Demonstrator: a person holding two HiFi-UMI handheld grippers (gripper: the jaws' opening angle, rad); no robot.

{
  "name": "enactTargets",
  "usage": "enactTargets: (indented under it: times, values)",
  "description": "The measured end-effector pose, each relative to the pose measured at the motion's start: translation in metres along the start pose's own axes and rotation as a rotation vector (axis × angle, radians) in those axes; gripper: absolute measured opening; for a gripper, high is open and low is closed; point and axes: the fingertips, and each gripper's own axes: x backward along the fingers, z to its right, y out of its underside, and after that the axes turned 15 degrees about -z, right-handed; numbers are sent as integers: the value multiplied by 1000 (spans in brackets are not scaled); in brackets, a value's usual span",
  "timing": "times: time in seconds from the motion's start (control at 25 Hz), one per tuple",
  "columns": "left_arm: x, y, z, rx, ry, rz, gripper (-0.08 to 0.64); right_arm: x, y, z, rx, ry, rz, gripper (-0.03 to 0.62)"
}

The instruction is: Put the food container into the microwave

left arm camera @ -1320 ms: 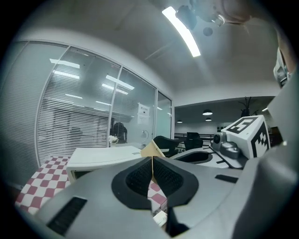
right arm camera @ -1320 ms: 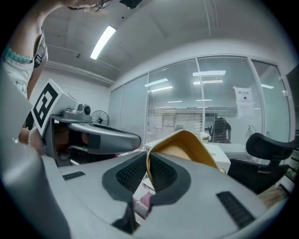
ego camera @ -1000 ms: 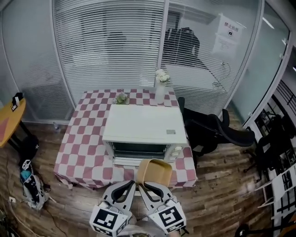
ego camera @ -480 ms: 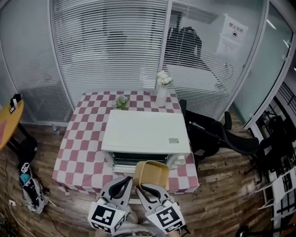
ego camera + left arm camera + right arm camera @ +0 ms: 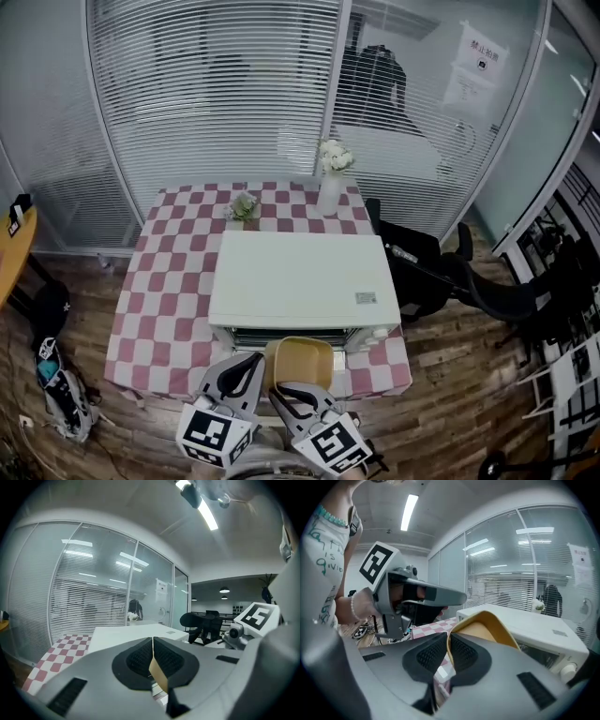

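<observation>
Checked tbl [image 5: 161, 309], microwave [image 5: 300, 278], tall vase [image 5: 328, 192], sm. posy [image 5: 245, 205]

Wood-plank floor [image 5: 450, 375], slatted-blind glass partitions [image 5: 206, 103], red-checked table [image 5: 164, 291], black office chair [image 5: 422, 272] beside it.

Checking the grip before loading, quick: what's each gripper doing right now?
Left gripper: closed on the container rim.
Right gripper: closed on the container rim too.

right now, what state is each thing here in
container: no lid, held off the table by its rim, in front of the microwave
left hand-held gripper: shut on the container's rim
right hand-held gripper: shut on the container's rim
microwave: on the table, door open or shut unclear
vase: upright, holding flowers
</observation>
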Motion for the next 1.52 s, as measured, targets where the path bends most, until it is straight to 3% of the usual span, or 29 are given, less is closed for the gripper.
enactTargets:
  times: [0.52,1.52]
  values:
    - [-9,18,-38,17,15,-51,17,-62,31,-3,74,-2,-146,17]
    - [-28,18,-53,107,-108,-62,17,-108,55,57,280,-20,-261,17]
